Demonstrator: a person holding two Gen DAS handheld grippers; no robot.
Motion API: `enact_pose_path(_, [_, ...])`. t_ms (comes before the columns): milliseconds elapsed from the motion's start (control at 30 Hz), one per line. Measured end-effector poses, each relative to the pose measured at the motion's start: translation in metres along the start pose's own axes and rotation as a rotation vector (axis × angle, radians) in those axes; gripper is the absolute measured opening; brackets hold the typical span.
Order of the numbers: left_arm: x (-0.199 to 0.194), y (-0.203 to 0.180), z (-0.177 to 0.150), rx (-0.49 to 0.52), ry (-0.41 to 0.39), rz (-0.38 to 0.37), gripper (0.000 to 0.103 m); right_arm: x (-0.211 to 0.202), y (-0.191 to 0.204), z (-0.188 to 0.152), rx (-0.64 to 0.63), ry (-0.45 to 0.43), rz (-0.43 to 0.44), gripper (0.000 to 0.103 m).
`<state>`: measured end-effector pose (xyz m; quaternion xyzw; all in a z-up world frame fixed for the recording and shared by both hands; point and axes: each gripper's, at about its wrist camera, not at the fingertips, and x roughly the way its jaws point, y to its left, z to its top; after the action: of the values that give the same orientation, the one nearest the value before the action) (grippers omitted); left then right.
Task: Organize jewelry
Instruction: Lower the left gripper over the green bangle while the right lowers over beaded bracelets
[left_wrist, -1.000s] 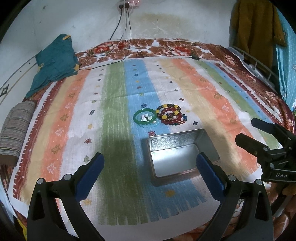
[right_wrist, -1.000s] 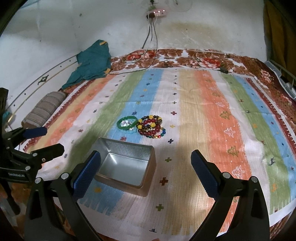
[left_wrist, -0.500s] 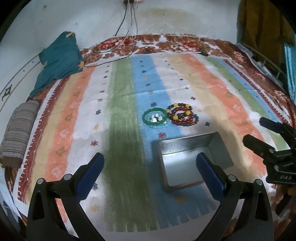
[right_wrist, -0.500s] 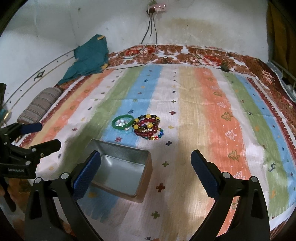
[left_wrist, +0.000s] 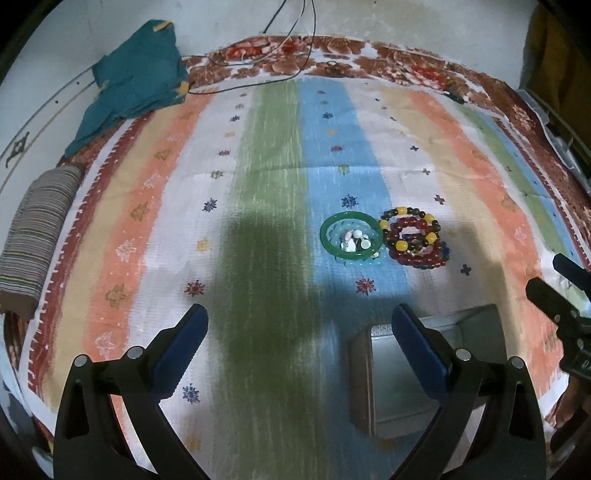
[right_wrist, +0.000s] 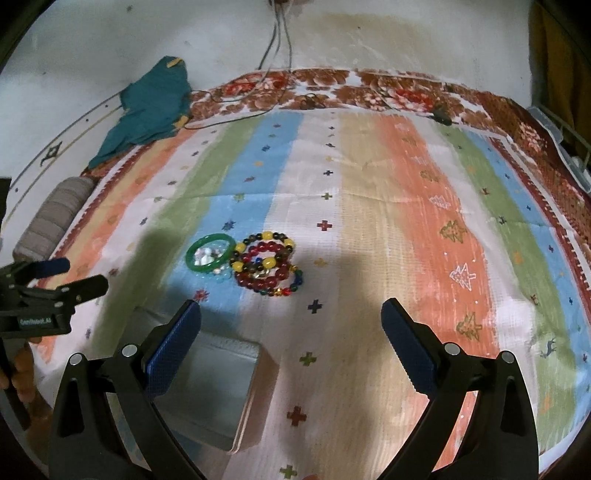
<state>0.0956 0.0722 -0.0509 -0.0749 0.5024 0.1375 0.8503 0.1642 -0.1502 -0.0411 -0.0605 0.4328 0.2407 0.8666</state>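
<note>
A green bangle with small pale beads inside lies on the striped cloth, touching a pile of red and yellow bead bracelets. Both show in the right wrist view: the bangle and the bracelets. An empty metal tin sits nearer, also in the right wrist view. My left gripper is open and empty, above the cloth left of the tin. My right gripper is open and empty, just short of the bracelets.
A teal cloth and a striped roll lie at the left edge of the bed. Cables trail down from the wall at the back. Clothes hang at the far right.
Both grippers have moved forward and lower toward the jewelry, which now looks larger. The tin has slid down toward the frame bottom. Both grippers stay open.
</note>
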Motion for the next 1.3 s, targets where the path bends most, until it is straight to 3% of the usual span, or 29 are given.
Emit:
enact_pose_path(433, [0.03, -0.005, 0.022, 0.014, 0.019, 0.032, 0.097, 0.029, -0.009, 0.016, 0.024, 0.039, -0.046, 0.099])
enact_pose_path(1300, [0.093, -0.005, 0.06, -0.02, 0.086, 0.0, 0.097, 0.093, -0.015, 0.043, 0.066, 0.133, -0.052, 0.099])
